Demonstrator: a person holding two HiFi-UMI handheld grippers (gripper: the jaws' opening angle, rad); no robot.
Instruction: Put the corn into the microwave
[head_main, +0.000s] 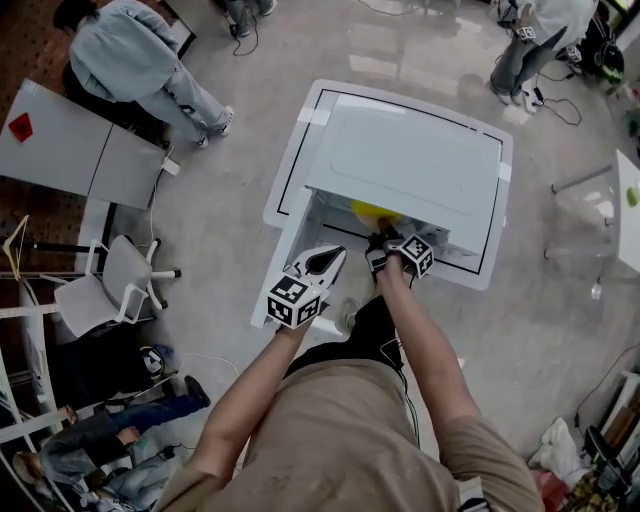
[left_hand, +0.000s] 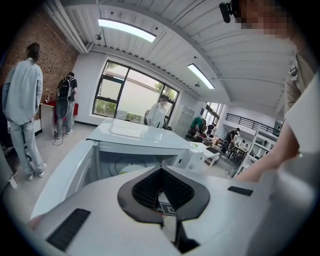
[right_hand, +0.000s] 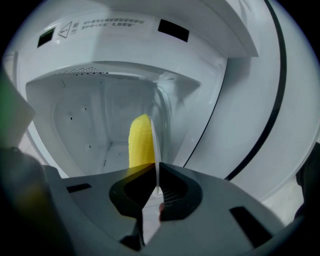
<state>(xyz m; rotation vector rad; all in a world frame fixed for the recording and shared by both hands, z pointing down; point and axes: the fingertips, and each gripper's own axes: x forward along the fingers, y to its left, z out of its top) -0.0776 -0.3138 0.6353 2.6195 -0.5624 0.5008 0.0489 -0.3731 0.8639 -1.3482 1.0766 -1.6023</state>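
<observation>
One cob of corn (right_hand: 141, 142), yellow, lies against a thin pale plate (right_hand: 156, 145) that I see edge-on in the right gripper view. It sits at the mouth of the open microwave (head_main: 410, 160), and its far end points into the white cavity (right_hand: 90, 115). I cannot tell whether it has crossed the threshold. From the head view the corn shows as a yellow patch just under the front edge of the microwave's top, at 12 o'clock from my right gripper (right_hand: 156, 165). That gripper's jaws are pinched tight on the plate's near rim, and the corn rides on the plate beyond them.

My left gripper (left_hand: 161, 166) sits at 8 o'clock from the right one, near it but not touching. Its jaws are pressed together with nothing between them. Its own view looks past them into the cavity, with the open door (left_hand: 65, 172) swung out at 9 o'clock.

The microwave stands on a white table (head_main: 283, 195) edged with a black line. On the floor around it, a person in a grey top (head_main: 125, 50) stands at 10 o'clock of the head view, another person (head_main: 535, 40) at 1 o'clock, and a white chair (head_main: 115, 280) at 9 o'clock.
</observation>
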